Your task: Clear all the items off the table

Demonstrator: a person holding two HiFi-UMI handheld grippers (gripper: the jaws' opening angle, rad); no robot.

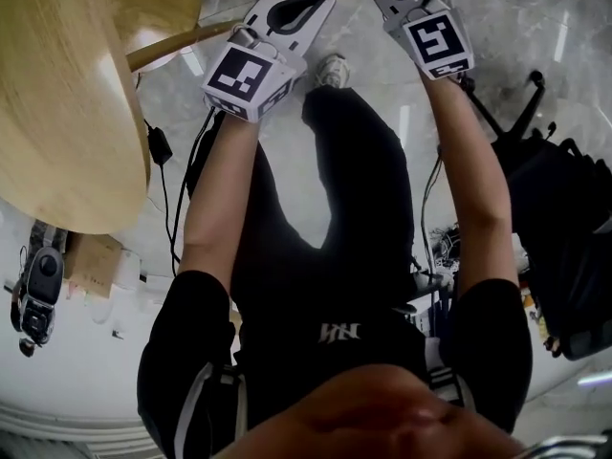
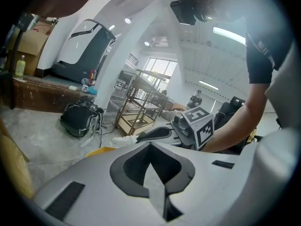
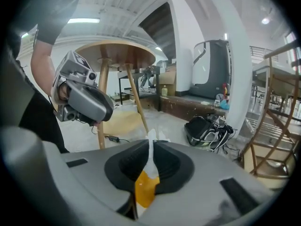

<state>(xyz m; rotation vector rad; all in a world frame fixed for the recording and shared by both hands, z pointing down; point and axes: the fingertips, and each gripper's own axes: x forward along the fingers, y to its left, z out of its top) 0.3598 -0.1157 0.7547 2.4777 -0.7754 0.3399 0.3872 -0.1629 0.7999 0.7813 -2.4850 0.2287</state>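
Pinching a thin white tissue (image 3: 151, 139) between its jaws, the right gripper (image 3: 150, 149) is holding it clear of the round wooden table (image 3: 117, 55). The left gripper (image 2: 150, 147) is carrying nothing, jaws pressed together. Being light and limp, the tissue probably suits a gentle pinch anywhere, but may tear or cling.

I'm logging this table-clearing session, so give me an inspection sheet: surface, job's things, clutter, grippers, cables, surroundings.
Surface: round wooden table, nothing seen on the part in view.
Job's things: white crumpled paper in the right gripper; yellow thing on the floor, kind unclear.
Clutter: cardboard box under the table edge.
Grippers: left gripper shut, nothing seen in it; right gripper shut on the paper.
Cables: black cable with adapter on the floor by the table.
Surroundings: black bag, wooden rack.
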